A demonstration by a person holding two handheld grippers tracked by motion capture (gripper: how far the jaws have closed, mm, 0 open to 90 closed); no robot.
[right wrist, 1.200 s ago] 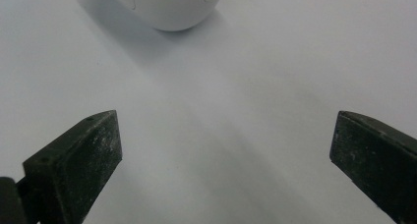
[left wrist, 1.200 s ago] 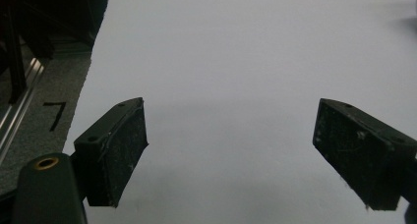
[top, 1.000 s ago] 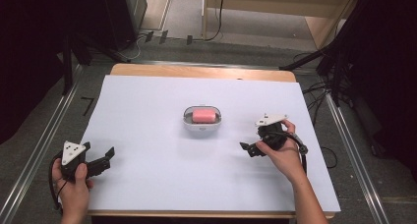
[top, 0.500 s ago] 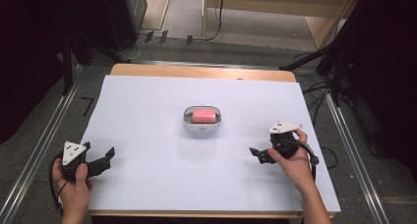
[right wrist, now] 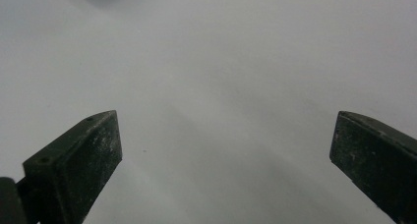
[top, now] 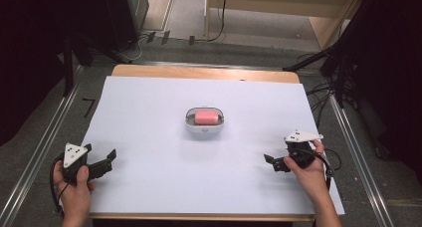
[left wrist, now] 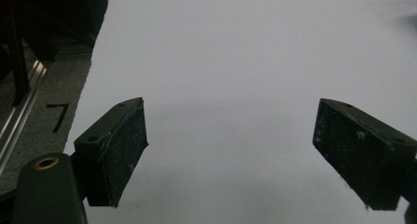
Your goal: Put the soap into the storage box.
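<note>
Table (top: 149, 112): white sheet over a wooden top, and the soap dish sits near its middle.
Soap dish (top: 204, 126): small white oval tray, upright, well apart from both grippers.
Pink bar (top: 206, 117): lying flat inside the soap dish; its underside is hidden by the rim.
Left hand (top: 75, 192): comes in from the bottom edge, forearm cut off, well to the near left of the soap dish.
Left gripper (top: 100, 158): low over the sheet, pointing roughly toward the soap dish; jaws spread wide with nothing between them, as the left gripper view (left wrist: 231, 155) confirms.
Right hand (top: 311, 174): forearm cut off by the frame, near right of the soap dish.
Right gripper (top: 272, 162): jaws point left across the sheet, hard to read from above; the right gripper view (right wrist: 226, 155) shows them parted wide over bare white sheet.
Floor mark: a black "7" (top: 88, 106) beside the table's left edge, far left of the soap dish.
</note>
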